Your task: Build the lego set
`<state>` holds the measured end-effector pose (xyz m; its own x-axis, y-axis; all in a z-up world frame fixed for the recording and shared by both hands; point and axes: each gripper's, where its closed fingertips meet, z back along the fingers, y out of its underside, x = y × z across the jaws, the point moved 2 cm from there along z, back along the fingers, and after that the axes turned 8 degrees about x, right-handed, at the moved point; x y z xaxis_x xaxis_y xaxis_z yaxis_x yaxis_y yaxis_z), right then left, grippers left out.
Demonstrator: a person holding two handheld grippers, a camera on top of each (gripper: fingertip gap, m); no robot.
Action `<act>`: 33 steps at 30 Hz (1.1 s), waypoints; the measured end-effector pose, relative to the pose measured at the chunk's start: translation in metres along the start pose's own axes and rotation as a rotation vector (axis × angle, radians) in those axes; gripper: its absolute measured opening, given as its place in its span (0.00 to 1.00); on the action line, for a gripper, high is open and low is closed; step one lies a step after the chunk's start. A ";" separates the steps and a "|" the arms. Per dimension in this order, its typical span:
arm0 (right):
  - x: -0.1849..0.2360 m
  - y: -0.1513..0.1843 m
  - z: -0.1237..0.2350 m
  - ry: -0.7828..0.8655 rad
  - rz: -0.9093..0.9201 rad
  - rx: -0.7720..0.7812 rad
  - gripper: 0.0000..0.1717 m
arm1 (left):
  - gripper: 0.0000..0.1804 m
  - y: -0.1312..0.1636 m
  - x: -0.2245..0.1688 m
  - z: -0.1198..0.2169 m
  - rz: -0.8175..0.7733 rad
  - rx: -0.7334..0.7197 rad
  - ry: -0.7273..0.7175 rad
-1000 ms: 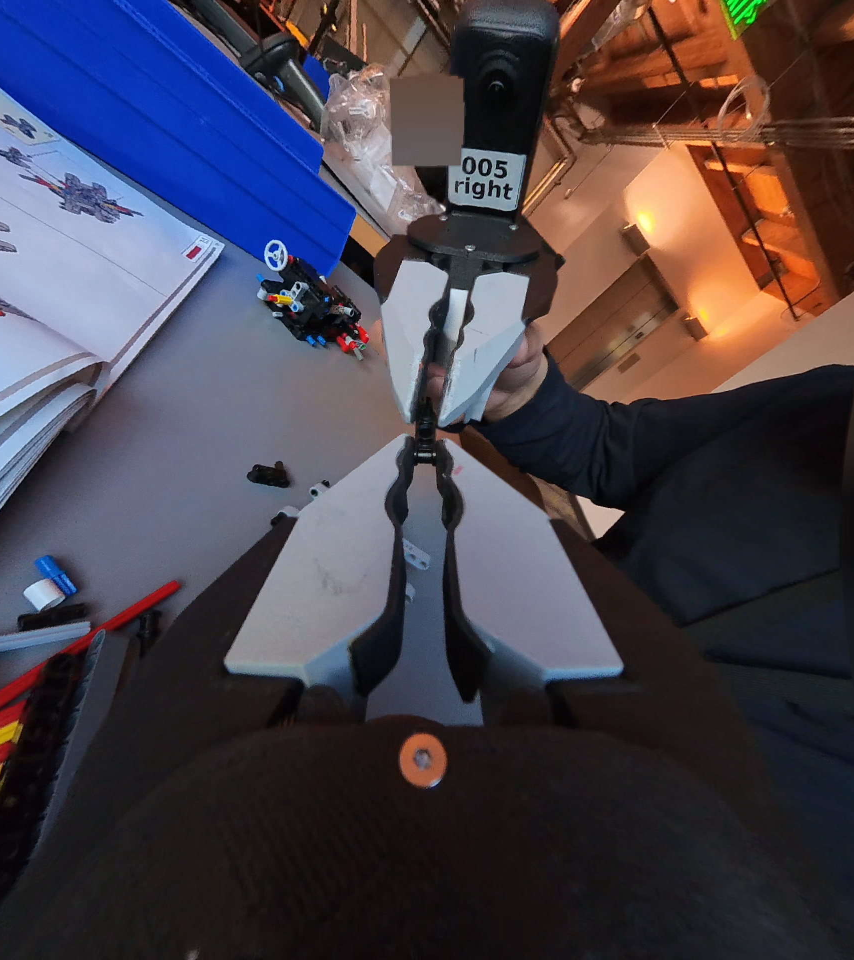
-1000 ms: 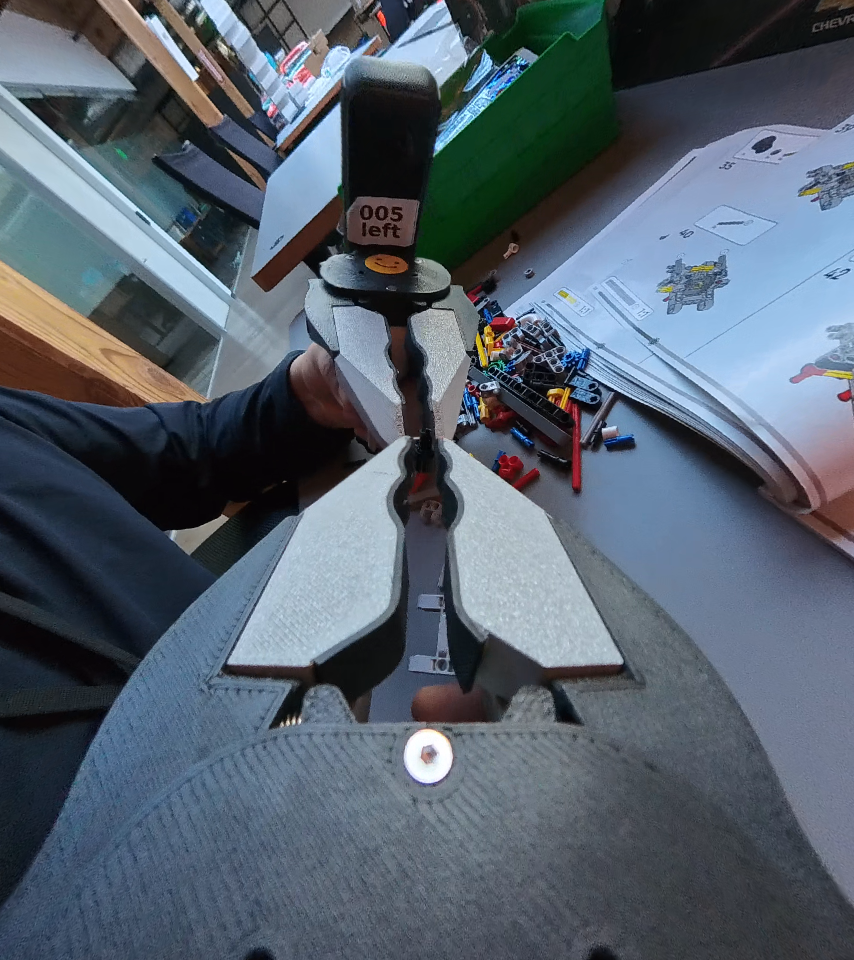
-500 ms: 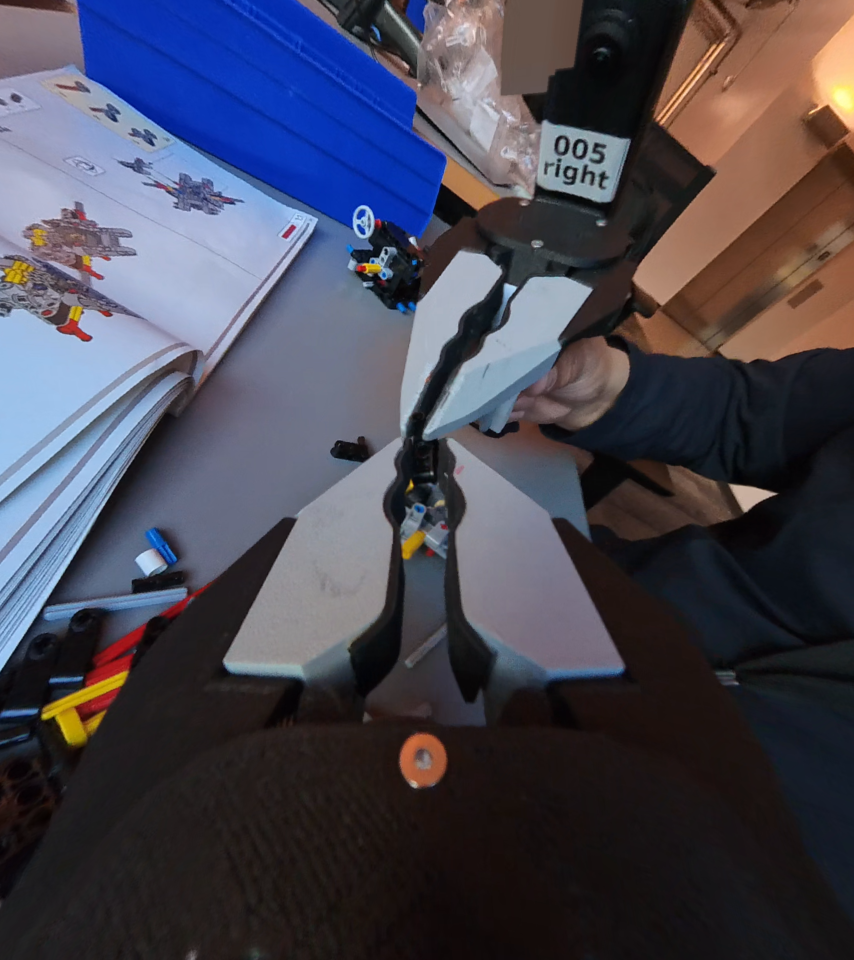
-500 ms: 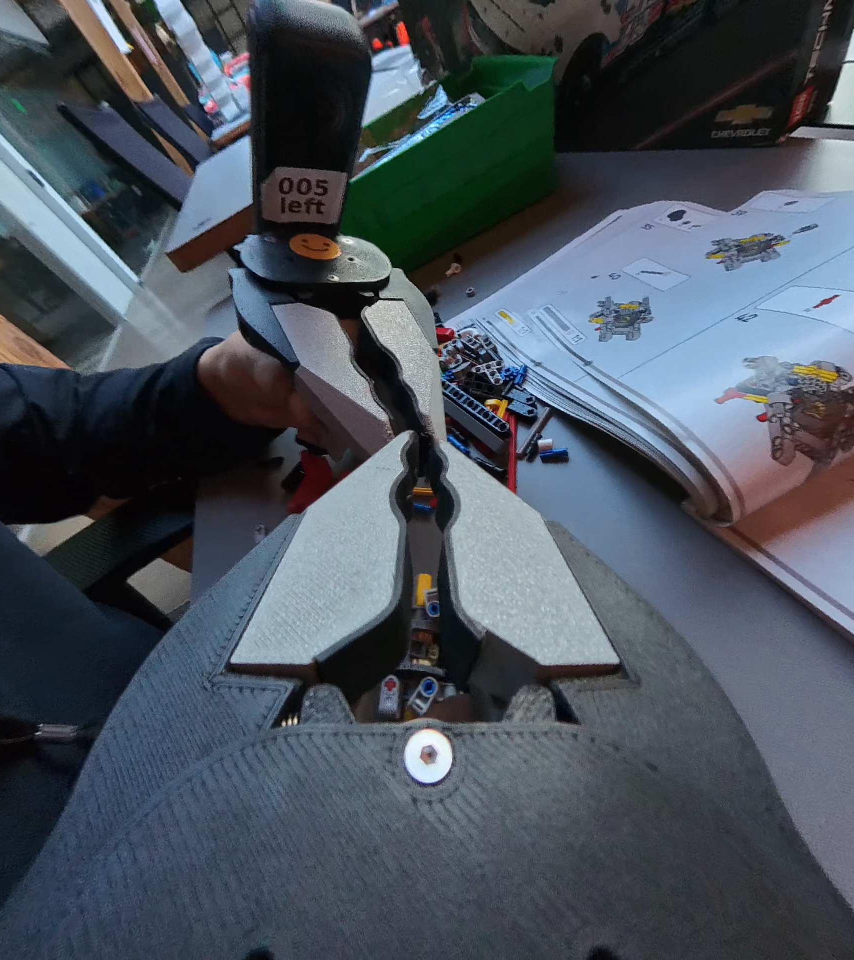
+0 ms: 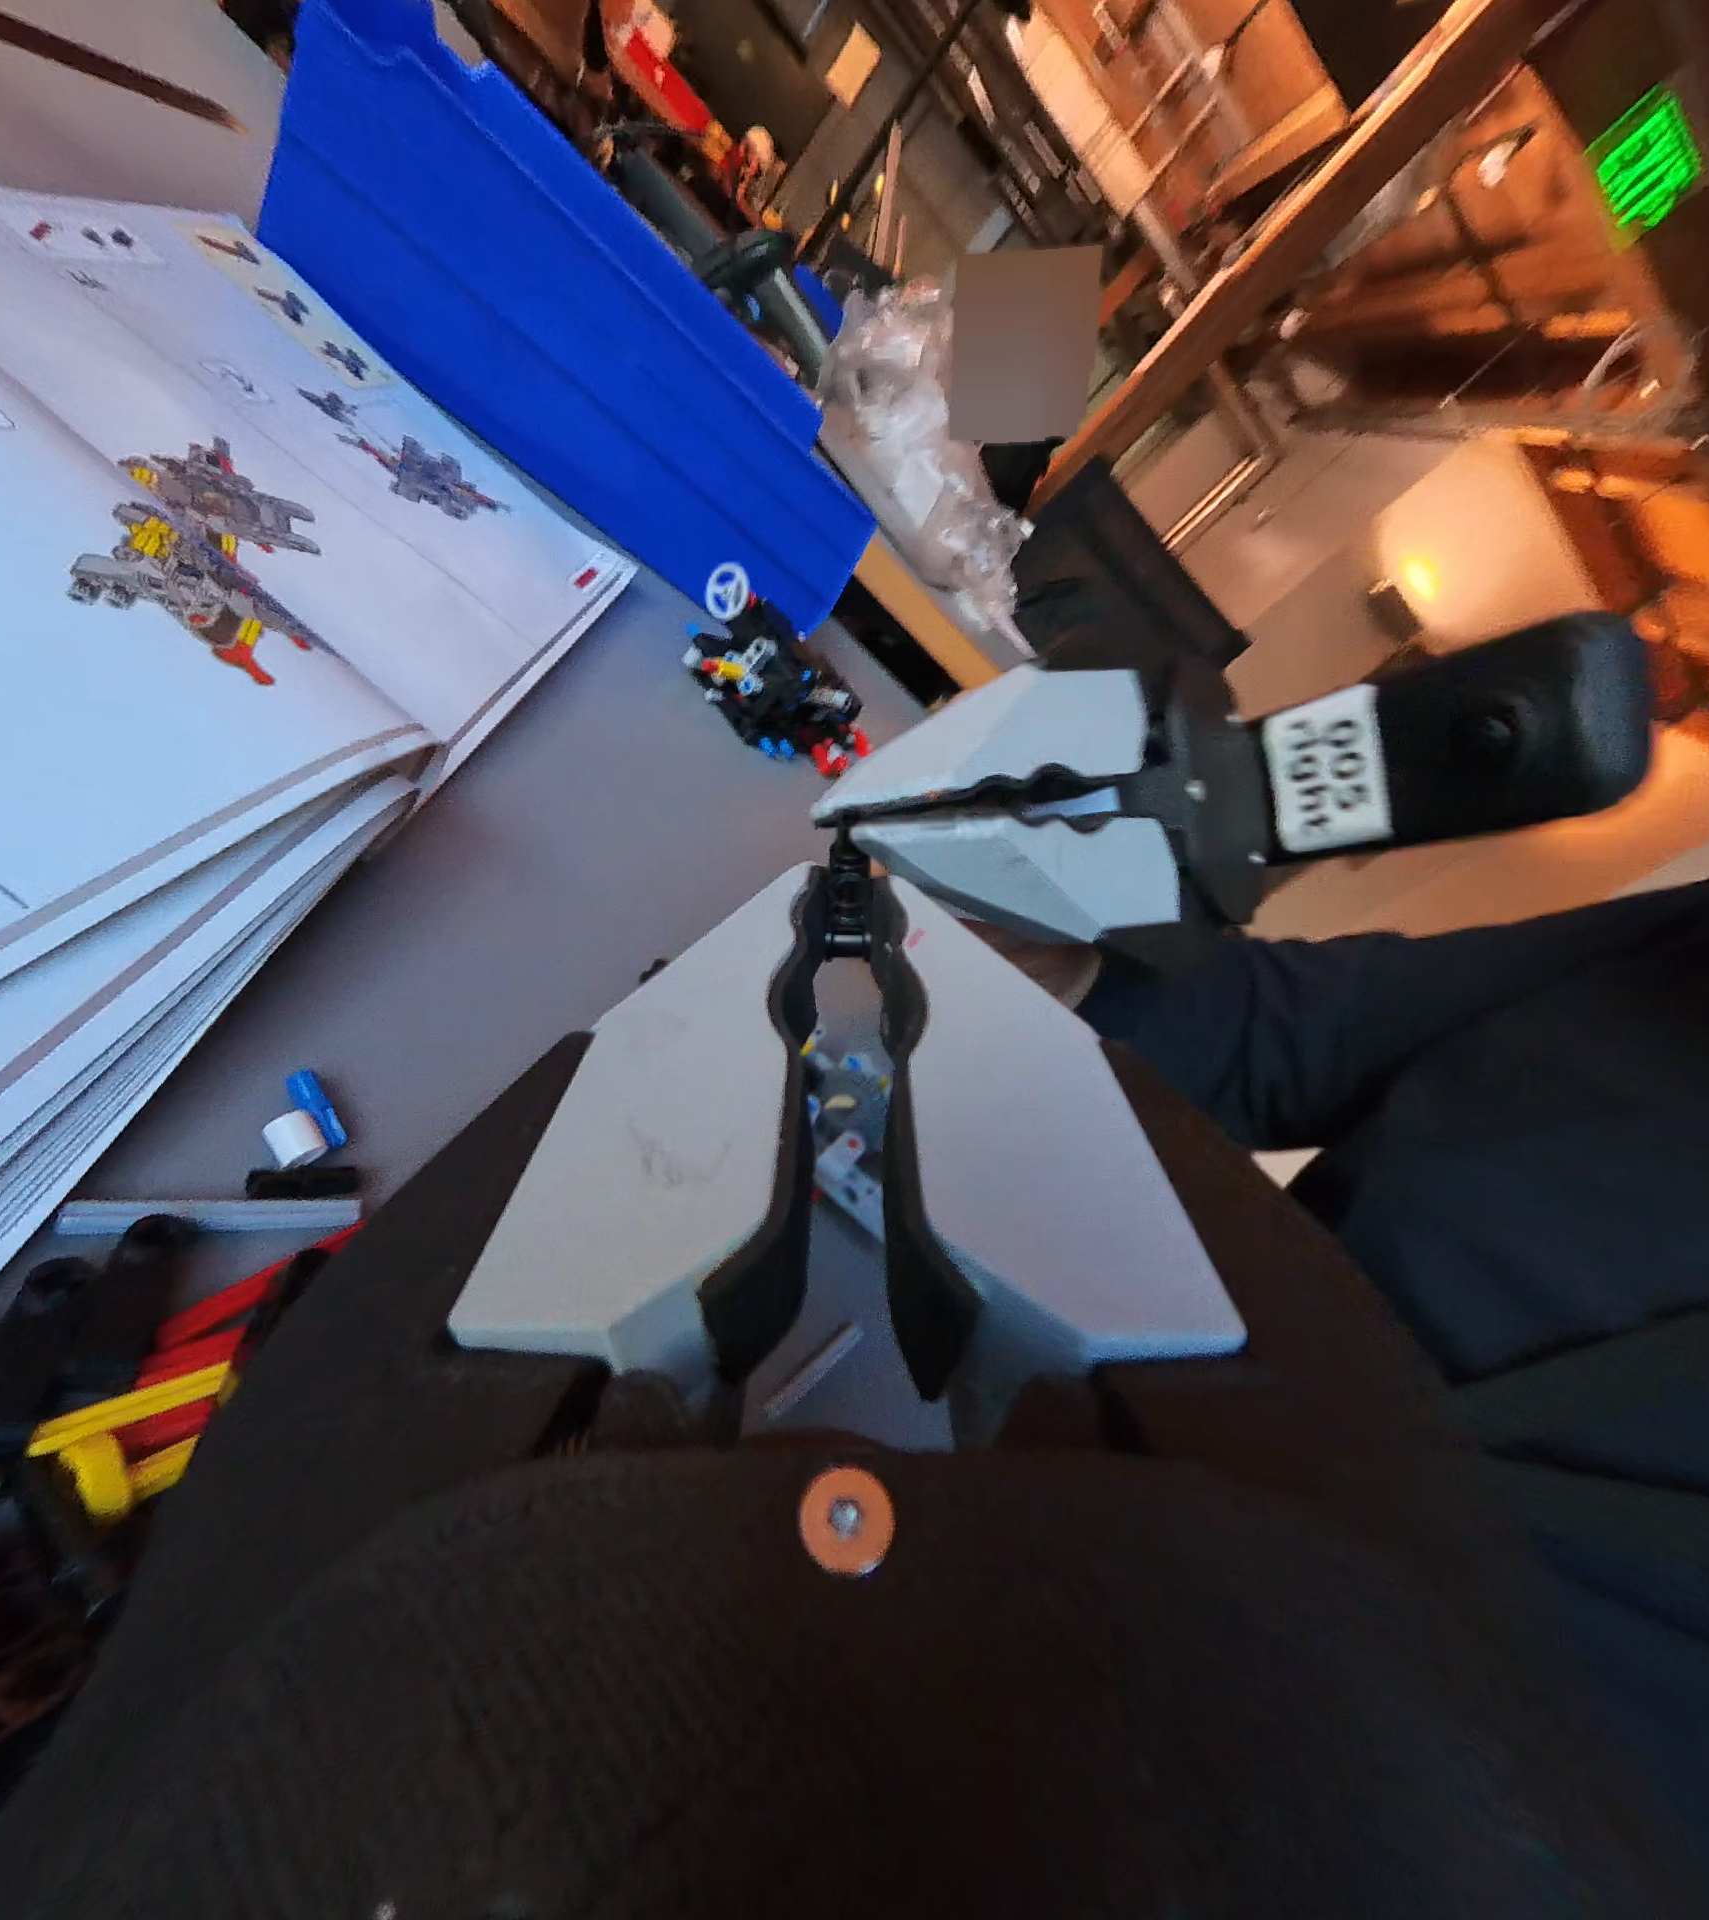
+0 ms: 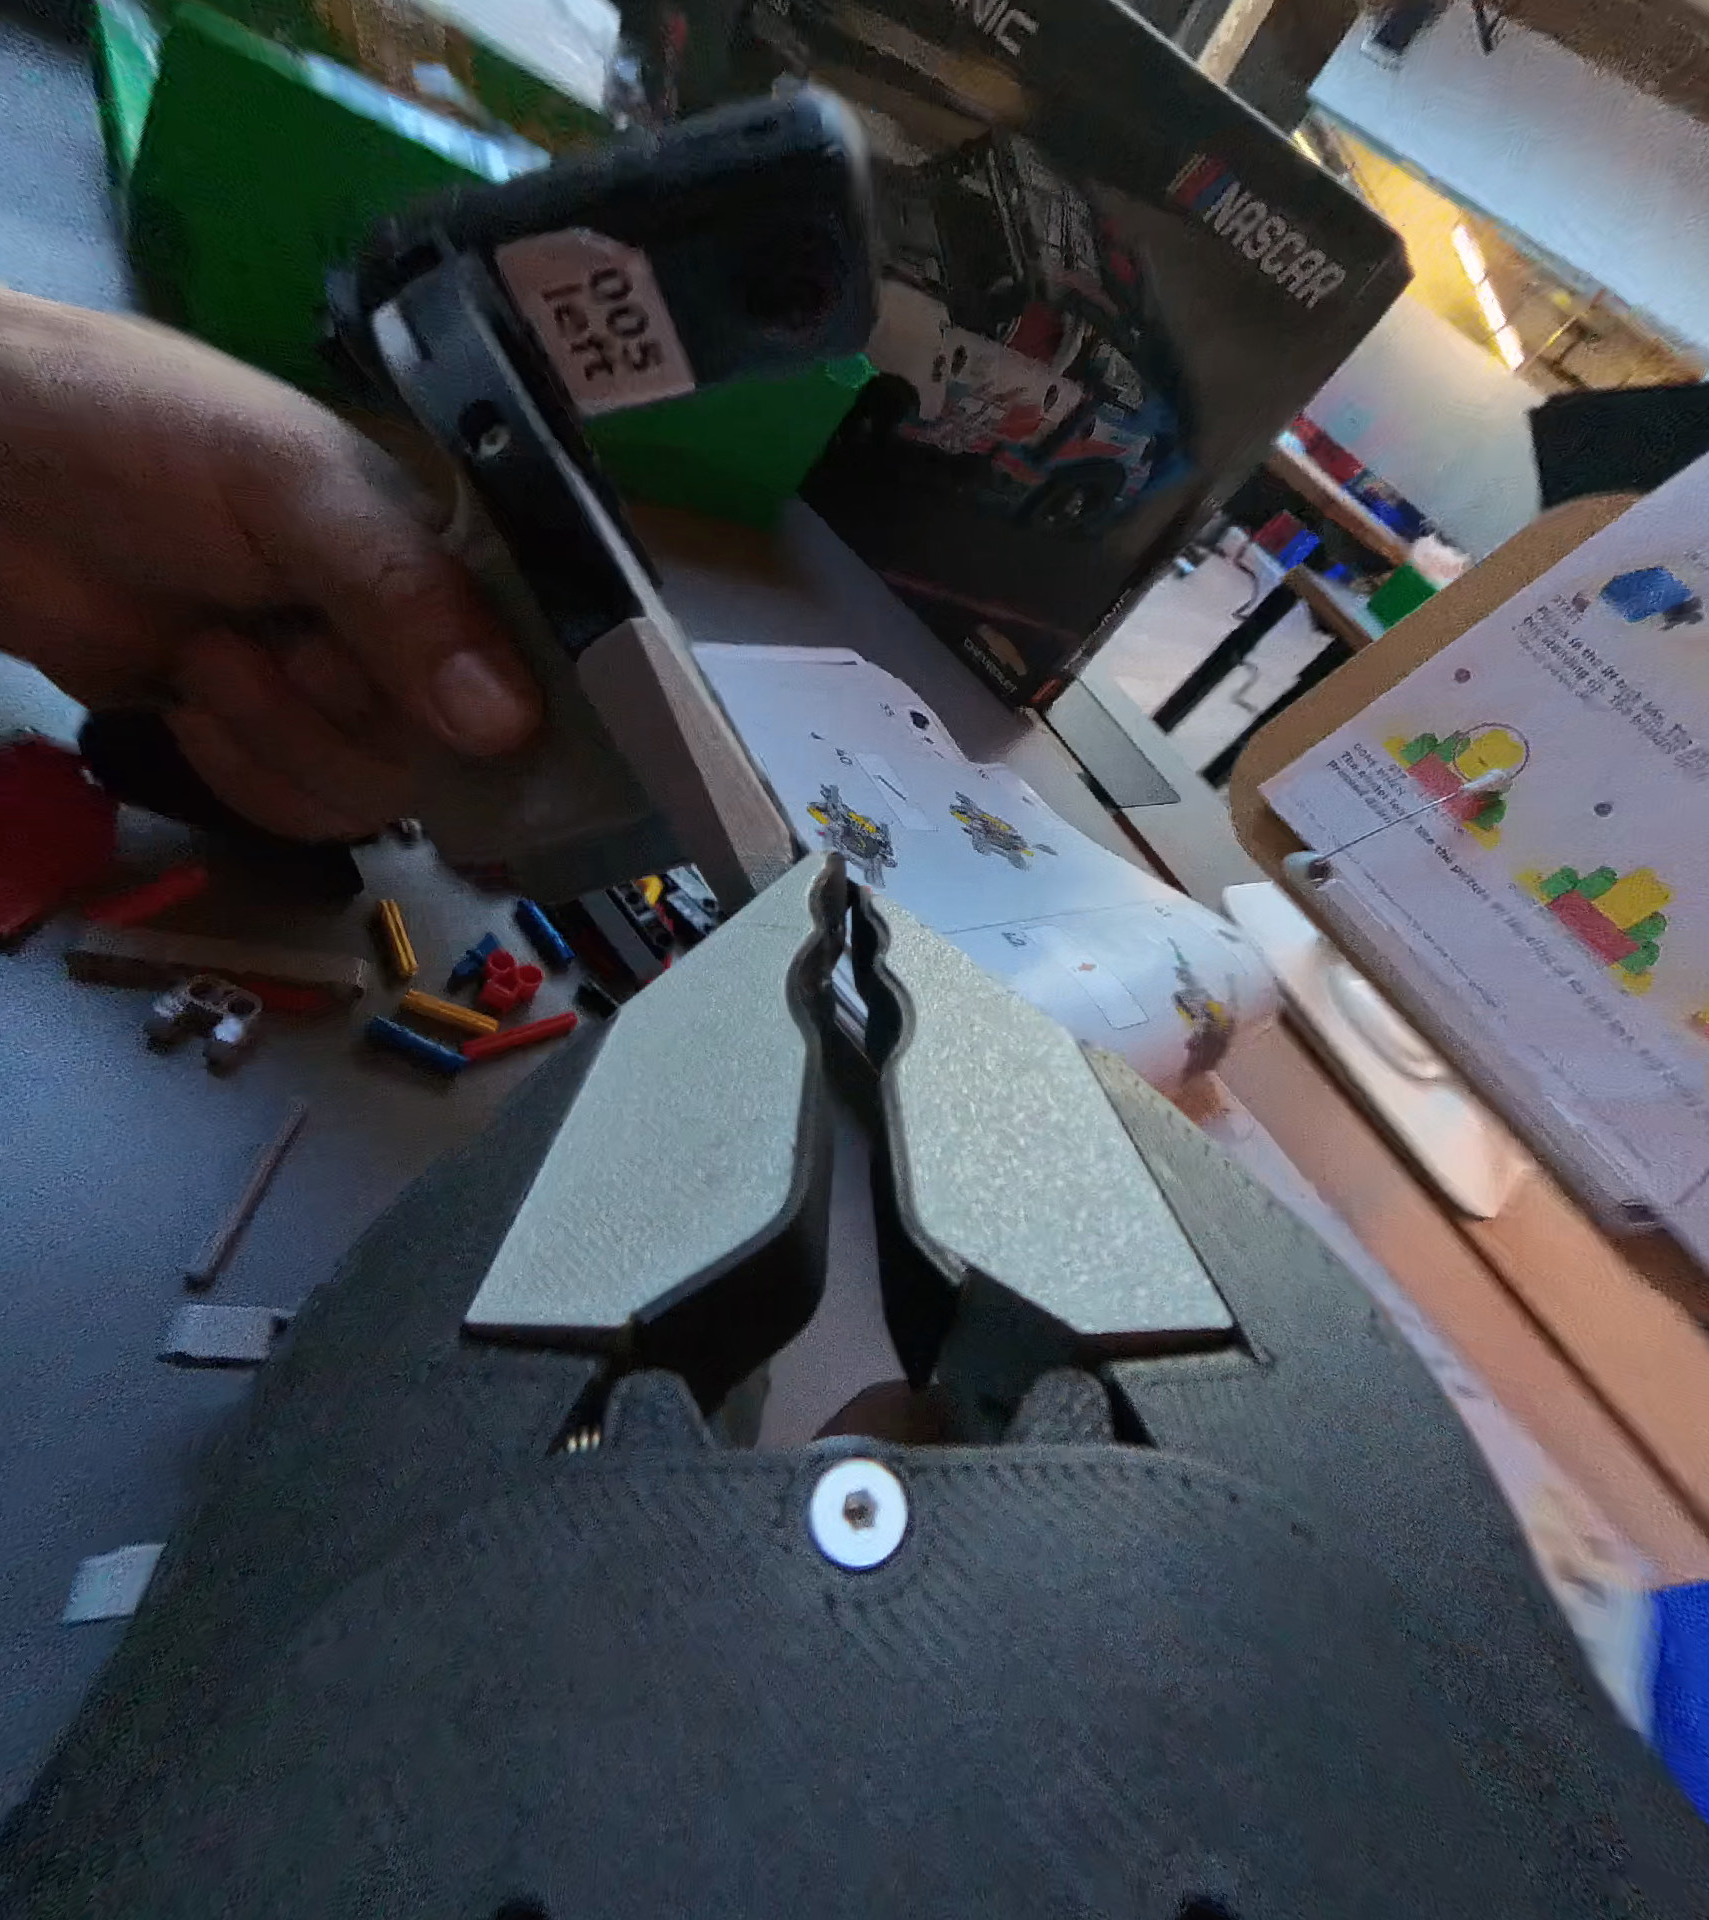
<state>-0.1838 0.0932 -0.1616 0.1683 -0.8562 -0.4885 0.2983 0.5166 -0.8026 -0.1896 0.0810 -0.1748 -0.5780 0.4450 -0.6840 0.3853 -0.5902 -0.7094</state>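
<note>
Left gripper (image 5: pixel 842 914) clamped on a small black connector piece (image 5: pixel 842 896), both pads pressed against its sides, the piece standing out past the fingertips. Right gripper (image 5: pixel 834 816) lying across from the right, fingertips meeting directly above the top end of that black piece and touching it; jaws drawn together at the tips, though whether they actually pinch the piece cannot be told. In the right wrist view, right gripper's fingers (image 6: pixel 808 935) closed tip to tip, the contact point itself hidden from that side. Left gripper's body and a hand (image 6: pixel 237 582) close at upper left there.

Relative to the black connector piece: open instruction booklet (image 5: pixel 154 623) to the left on the grey table (image 5: pixel 476 914); blue bin (image 5: pixel 538 343) beyond the booklet; small black assembly with a white wheel (image 5: pixel 772 691) just behind; loose red, yellow and blue pins (image 6: pixel 455 997) scattered on the table below.
</note>
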 end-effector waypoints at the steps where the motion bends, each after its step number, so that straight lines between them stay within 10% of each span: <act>1: -0.013 0.002 0.001 0.024 -0.093 -0.014 0.00 | 0.03 0.002 0.000 0.000 -0.007 0.019 -0.015; 5: -0.085 -0.003 0.031 -0.028 -0.474 -0.240 0.00 | 0.03 0.003 -0.001 -0.001 -0.183 0.061 -0.195; 19: -0.019 0.005 0.008 -0.608 -0.618 -0.168 0.06 | 0.03 0.002 0.003 0.002 -0.269 0.095 -0.307; 33: 0.000 0.012 0.001 -0.650 -0.515 -0.104 0.03 | 0.03 0.006 0.004 -0.001 -0.341 0.132 -0.372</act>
<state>-0.1790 0.0990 -0.1709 0.5529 -0.8045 0.2171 0.4033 0.0304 -0.9145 -0.1891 0.0804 -0.1819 -0.8806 0.3713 -0.2945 0.0506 -0.5442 -0.8374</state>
